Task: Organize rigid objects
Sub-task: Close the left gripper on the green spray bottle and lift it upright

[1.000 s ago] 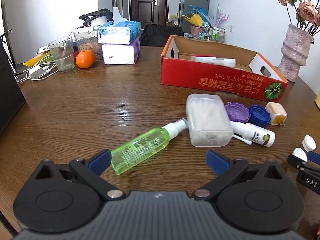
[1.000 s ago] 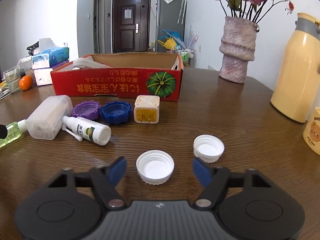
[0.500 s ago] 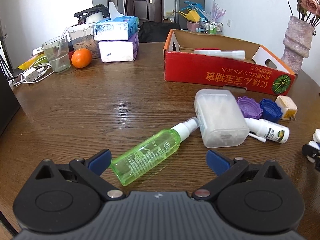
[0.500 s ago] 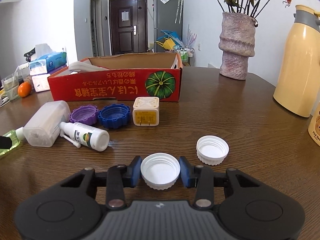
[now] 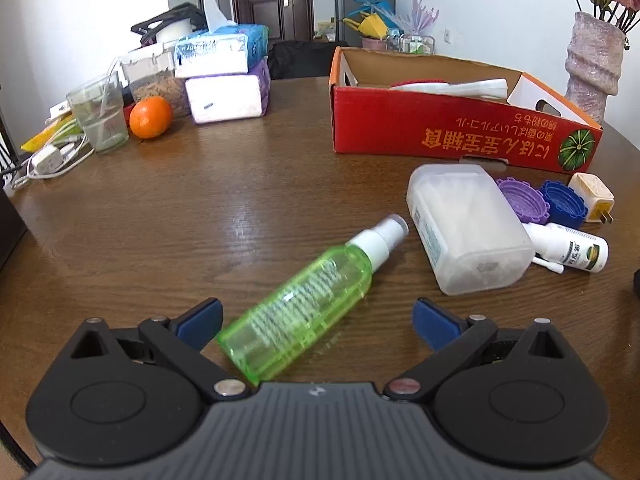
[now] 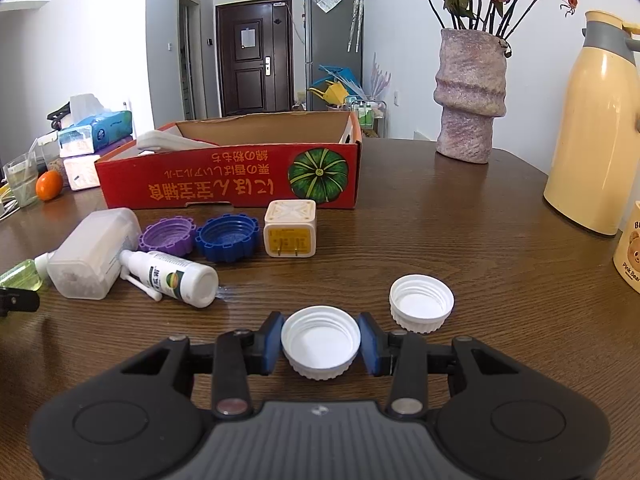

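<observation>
Box: the red cardboard box [image 6: 224, 184] already holds a few white things, so only a small part is done.
Left to sort: green translucent spray bottle [image 5: 308, 300], frosted plastic case [image 5: 464, 224], purple [image 6: 168, 236] and blue [image 6: 228, 238] caps, square plug adapter [image 6: 290, 228], small white bottle [image 6: 176, 278], second white cap [image 6: 422, 298].
Right gripper [image 6: 321, 345]: pinches a white ribbed screw cap [image 6: 321, 342], which sits on the wooden table [image 6: 500, 272].
Left gripper [image 5: 316, 318]: fingers spread, the green bottle's base between them, untouched.
Hard to make out: the box's contents are half hidden by its wall.
</observation>
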